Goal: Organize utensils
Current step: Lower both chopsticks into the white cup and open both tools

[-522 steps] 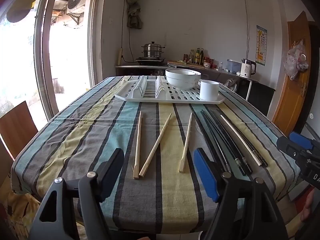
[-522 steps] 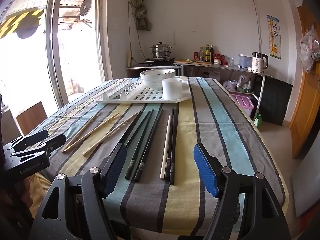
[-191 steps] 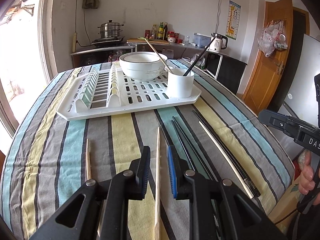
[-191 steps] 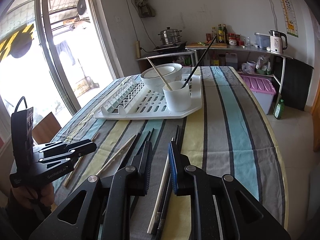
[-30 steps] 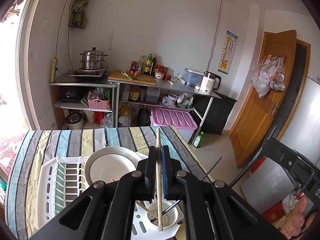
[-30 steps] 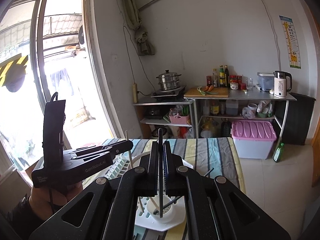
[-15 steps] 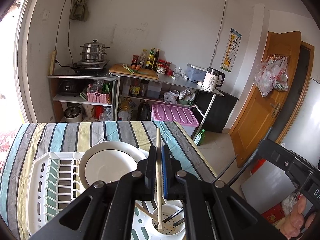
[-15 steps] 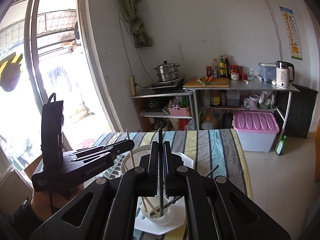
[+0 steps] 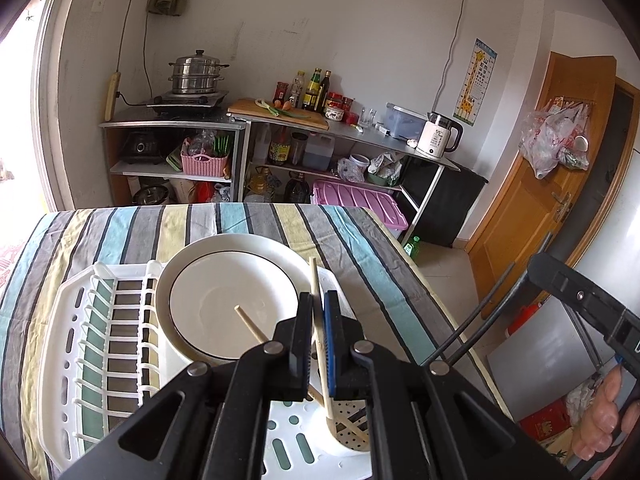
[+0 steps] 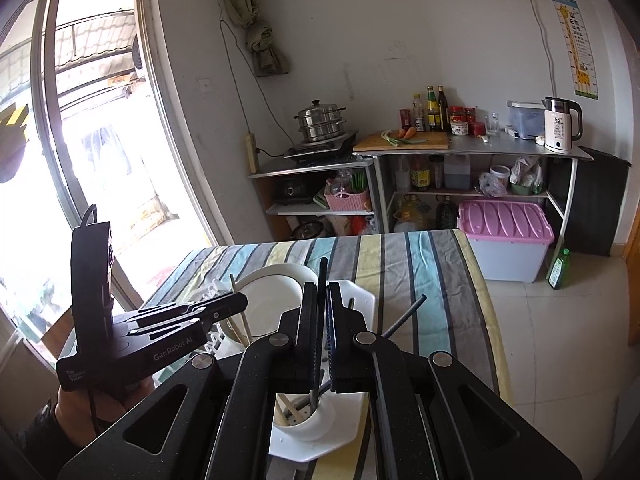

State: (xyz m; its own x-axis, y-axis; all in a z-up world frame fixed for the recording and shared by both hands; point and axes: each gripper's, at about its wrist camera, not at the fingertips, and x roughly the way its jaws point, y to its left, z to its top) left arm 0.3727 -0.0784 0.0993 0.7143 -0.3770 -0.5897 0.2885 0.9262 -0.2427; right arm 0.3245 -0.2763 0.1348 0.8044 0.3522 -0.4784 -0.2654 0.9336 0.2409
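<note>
Both grippers sit lower than half a second back, cup now closer under each. Striped table [image 9: 248, 224] carries white dish rack [image 9: 80, 352], with white bowl [image 9: 224, 292] on the rack and white utensil cup [image 10: 316, 420] at the rack's near right corner.

Left gripper [image 9: 318, 344] jaws nearly closed, clamped on a light wooden chopstick [image 9: 316, 296]. Gripper pitched downward; stick runs steeply down between the pads, top end poking above them, lower end inside the cup [image 9: 348, 432] against its perforated floor. Another wooden chopstick [image 9: 250, 324] leans out left over the bowl.

Right gripper [image 10: 322, 332] jaws pinched tight on a black chopstick [image 10: 322, 276], also tilted down. Stick stands near vertical between the pads, tip dipping into the cup mouth directly under the jaws. Two more black chopsticks [image 9: 480, 320] lean out of the cup to the right.

Person's right hand [image 9: 600, 416] visible at the left view's edge, left hand [image 10: 92, 404] under the other gripper body in the right view.
</note>
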